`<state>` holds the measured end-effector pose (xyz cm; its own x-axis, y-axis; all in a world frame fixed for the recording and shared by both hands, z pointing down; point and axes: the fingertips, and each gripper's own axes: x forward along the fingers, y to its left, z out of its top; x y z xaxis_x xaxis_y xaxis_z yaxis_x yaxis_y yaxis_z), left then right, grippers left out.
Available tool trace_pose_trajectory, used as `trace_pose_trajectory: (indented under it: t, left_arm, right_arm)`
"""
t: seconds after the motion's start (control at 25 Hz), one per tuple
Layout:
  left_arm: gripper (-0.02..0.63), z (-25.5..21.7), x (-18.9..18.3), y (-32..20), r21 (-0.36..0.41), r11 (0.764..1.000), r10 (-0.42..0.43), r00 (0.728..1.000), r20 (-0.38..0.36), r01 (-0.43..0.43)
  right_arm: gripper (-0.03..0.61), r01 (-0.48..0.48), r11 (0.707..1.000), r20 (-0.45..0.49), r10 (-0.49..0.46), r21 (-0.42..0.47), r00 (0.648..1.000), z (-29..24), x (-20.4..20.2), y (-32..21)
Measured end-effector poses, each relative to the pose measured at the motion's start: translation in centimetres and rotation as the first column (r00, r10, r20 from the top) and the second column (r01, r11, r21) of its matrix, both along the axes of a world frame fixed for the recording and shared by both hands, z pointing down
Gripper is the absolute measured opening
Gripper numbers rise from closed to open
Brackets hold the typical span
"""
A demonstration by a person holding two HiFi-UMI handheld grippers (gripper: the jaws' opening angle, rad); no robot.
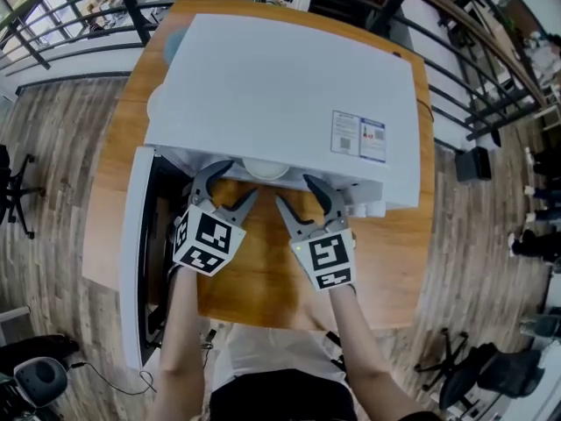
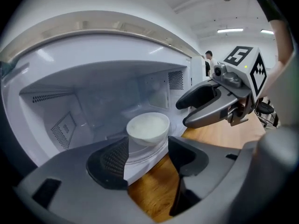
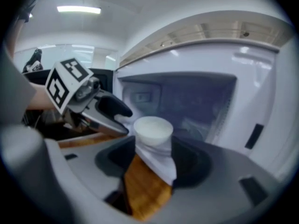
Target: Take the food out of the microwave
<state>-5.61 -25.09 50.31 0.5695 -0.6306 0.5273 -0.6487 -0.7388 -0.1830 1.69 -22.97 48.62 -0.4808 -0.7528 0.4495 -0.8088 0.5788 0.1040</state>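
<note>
Bowl (image 2: 147, 127) and food are not yet out. The white, round bowl stands on the floor of the microwave (image 1: 280, 95) cavity, close behind the front sill and about midway across the opening. It is upright with its mouth facing the cavity ceiling, so its only axis runs vertical. Being round, it has no long axis across the floor and points no particular way. Its inside looks as white as its wall, and I cannot make out what food it holds.

Done so far, as I judge it: the door (image 1: 133, 253) hangs wide open at 9 o'clock of the cavity, and both grippers sit at the opening. The left gripper (image 1: 230, 187) is at about 7 o'clock of the bowl and the right gripper (image 1: 296, 196) at about 5 o'clock, both over the wooden worktop (image 1: 263, 279). The left fingers (image 2: 110, 160) are spread wide and grip nothing; the bowl shows in their gap but lies ahead of them. The right fingers (image 3: 196, 160) are likewise spread and empty. Neither gripper touches the bowl.

Left to do: reach in, close on the bowl, lift it clear of the sill and set it on the worktop.
</note>
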Motion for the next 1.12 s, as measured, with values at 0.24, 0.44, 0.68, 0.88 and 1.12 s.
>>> trace_pose_trajectory:
  t: [0.24, 0.44, 0.68, 0.88, 1.12]
  left_arm:
    - [0.285, 1.2, 0.1, -1.2, -0.017, 1.000, 0.025, 0.999, 0.037, -0.025]
    - [0.285, 1.7, 0.0, -1.8, -0.031, 0.999, 0.045, 0.998, 0.044, -0.044]
    - [0.285, 1.9, 0.2, -1.9, -0.033, 0.997, 0.065, 0.996, 0.057, -0.064]
    - [0.285, 1.8, 1.0, -1.9, -0.033, 0.995, 0.094, 0.995, 0.027, -0.093]
    - [0.287, 1.8, 1.6, -2.3, -0.034, 0.994, 0.100, 0.995, -0.010, -0.100]
  right_arm:
    - [0.242, -0.006, 0.999, -0.013, 0.005, -0.042, 1.000, 1.4, -1.0, -1.6]
    - [0.245, -0.009, 0.998, 0.027, 0.011, -0.059, 1.000, 1.5, -1.2, -2.3]
    - [0.250, -0.023, 0.996, -0.058, 0.017, -0.091, 0.998, 2.8, -1.0, -2.3]
    - [0.250, -0.016, 0.997, -0.045, 0.013, -0.069, 0.999, 2.4, -1.4, -2.7]
    - [0.252, -0.022, 0.997, -0.039, 0.020, -0.069, 0.999, 2.4, -1.6, -3.2]
